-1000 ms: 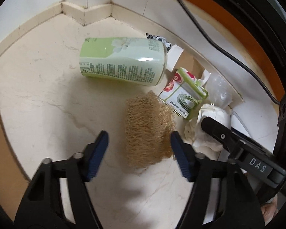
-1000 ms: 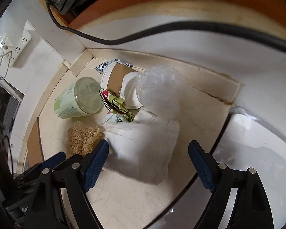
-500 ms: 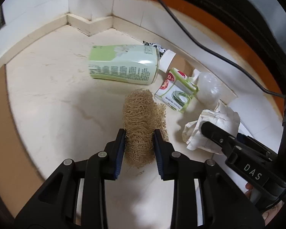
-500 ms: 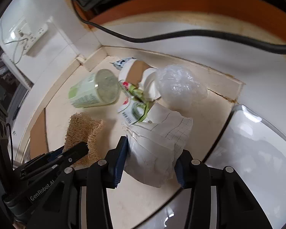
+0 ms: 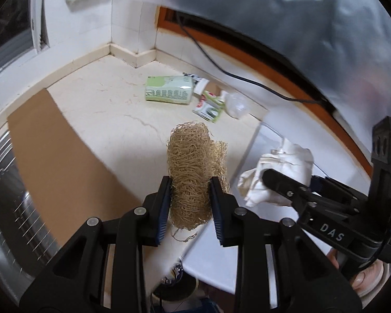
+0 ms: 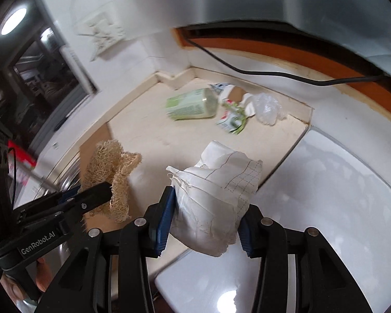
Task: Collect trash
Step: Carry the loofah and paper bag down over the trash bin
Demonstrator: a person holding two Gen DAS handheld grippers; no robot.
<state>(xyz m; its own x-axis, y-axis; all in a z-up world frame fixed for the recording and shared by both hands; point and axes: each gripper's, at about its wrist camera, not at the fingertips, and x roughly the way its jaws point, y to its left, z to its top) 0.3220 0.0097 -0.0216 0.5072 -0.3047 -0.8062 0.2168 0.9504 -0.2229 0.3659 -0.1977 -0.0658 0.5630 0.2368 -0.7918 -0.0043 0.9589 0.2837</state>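
Note:
My left gripper (image 5: pixel 190 190) is shut on a tan fibrous loofah scrubber (image 5: pixel 193 161), held up above the cream counter (image 5: pixel 96 104). The same scrubber (image 6: pixel 109 167) hangs at the left of the right wrist view. My right gripper (image 6: pixel 206 208) is shut on a crumpled white paper cloth (image 6: pixel 216 187), also lifted; that cloth (image 5: pixel 281 172) shows at the right of the left wrist view. Back in the corner lie a green tissue pack (image 5: pixel 169 90), a green and red wrapper (image 5: pixel 208 107) and a clear plastic wad (image 6: pixel 267 107).
A black cable (image 5: pixel 221 70) runs along the back wall. A brown board (image 5: pixel 52 151) lies on the counter beside a steel sink (image 5: pixel 5 195) at the left. A white glossy appliance top (image 6: pixel 325 195) is at the right, a steel hood overhead.
Both grippers closed, the left on the loofah and the right on the white cloth, then lifted them up and back from the corner, so the remaining trash looks smaller and farther.

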